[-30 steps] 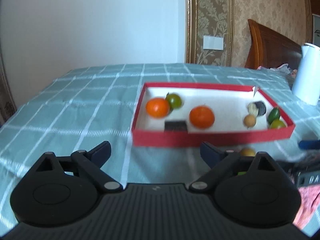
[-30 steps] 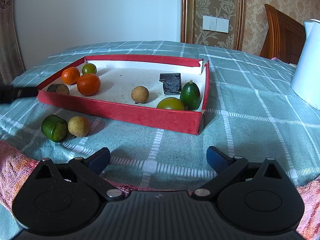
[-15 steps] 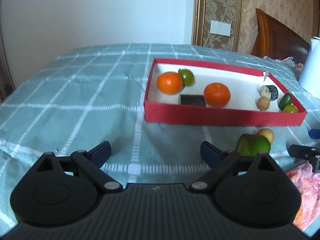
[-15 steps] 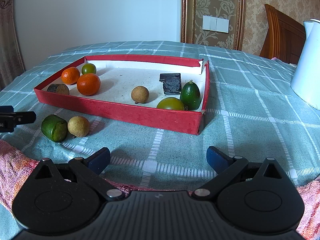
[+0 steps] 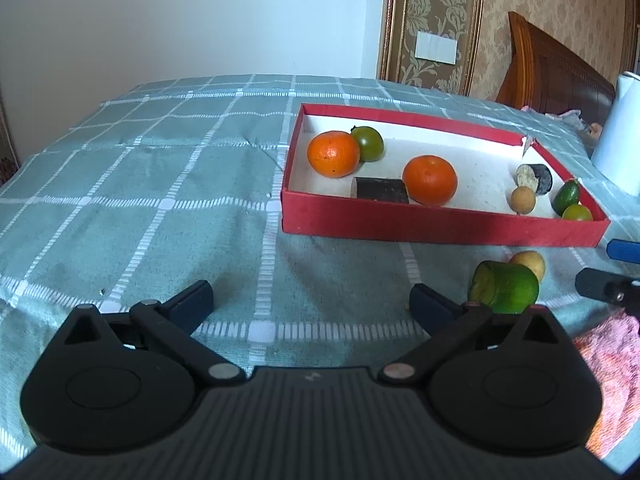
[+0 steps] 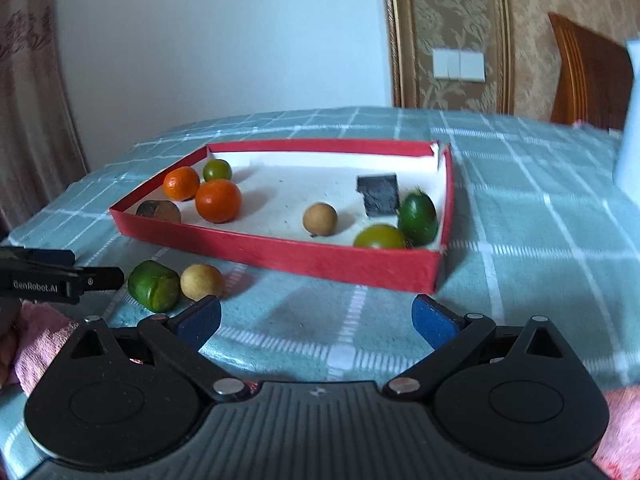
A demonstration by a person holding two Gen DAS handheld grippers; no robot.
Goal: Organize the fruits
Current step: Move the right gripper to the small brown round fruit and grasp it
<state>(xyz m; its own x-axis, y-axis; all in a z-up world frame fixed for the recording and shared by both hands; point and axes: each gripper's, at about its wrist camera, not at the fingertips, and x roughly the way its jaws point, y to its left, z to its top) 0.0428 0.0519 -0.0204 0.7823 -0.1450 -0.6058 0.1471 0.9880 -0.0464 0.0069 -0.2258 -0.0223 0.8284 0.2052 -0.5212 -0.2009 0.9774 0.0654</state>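
The cut green fruit (image 5: 505, 288) lies just beyond the left gripper's (image 5: 311, 300) empty, opening right finger.

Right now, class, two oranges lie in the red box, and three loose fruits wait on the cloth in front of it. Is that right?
Not quite. Only two loose fruits wait on the cloth: a cut green piece and a small tan fruit. The right wrist view shows this. The two oranges do lie in the red box.
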